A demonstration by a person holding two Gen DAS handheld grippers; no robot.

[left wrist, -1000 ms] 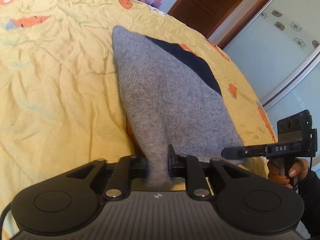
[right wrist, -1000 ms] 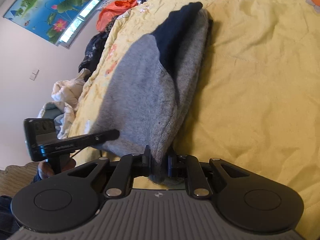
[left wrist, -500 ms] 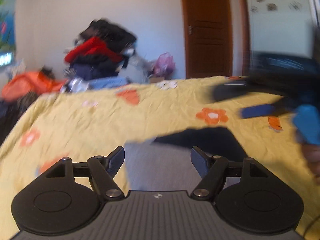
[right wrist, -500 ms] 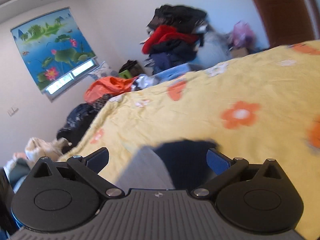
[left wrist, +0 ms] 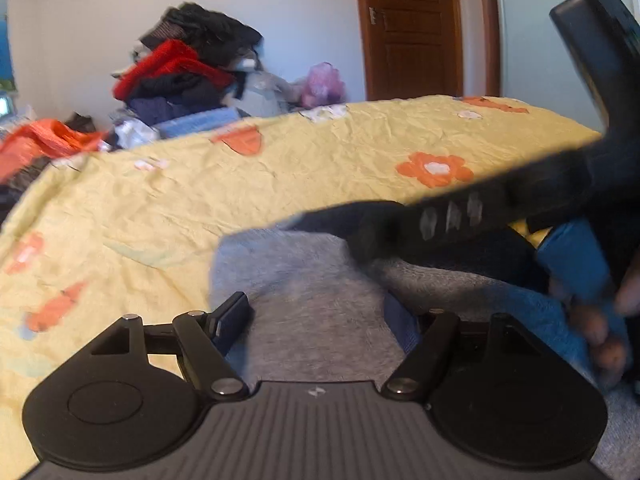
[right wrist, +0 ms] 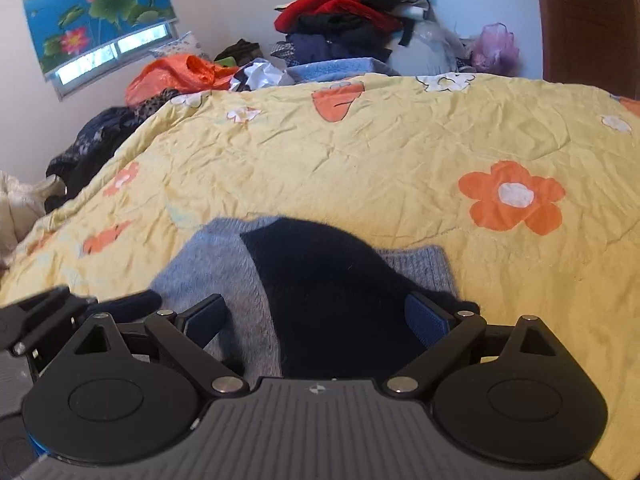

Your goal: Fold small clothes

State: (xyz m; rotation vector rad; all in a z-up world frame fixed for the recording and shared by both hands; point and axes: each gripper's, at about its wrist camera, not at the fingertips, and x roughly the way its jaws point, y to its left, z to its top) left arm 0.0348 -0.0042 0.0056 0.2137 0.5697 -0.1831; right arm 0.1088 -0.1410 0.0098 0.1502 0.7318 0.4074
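A small grey knit garment with a dark navy part lies folded on the yellow flowered bedspread. My left gripper is open and empty, low over the grey cloth. My right gripper is open and empty, low over the navy part; it also shows blurred in the left wrist view, crossing above the garment from the right. The left gripper's tip shows at the left edge of the right wrist view.
A pile of red, black and blue clothes stands against the far wall beyond the bed. An orange bag and dark clothes lie at the bed's far left. A brown door is at the back right.
Both grippers held the garment's edge a second ago. They have let go and opened, and the garment now lies flat and folded on the bedspread. The right gripper swings across above it.
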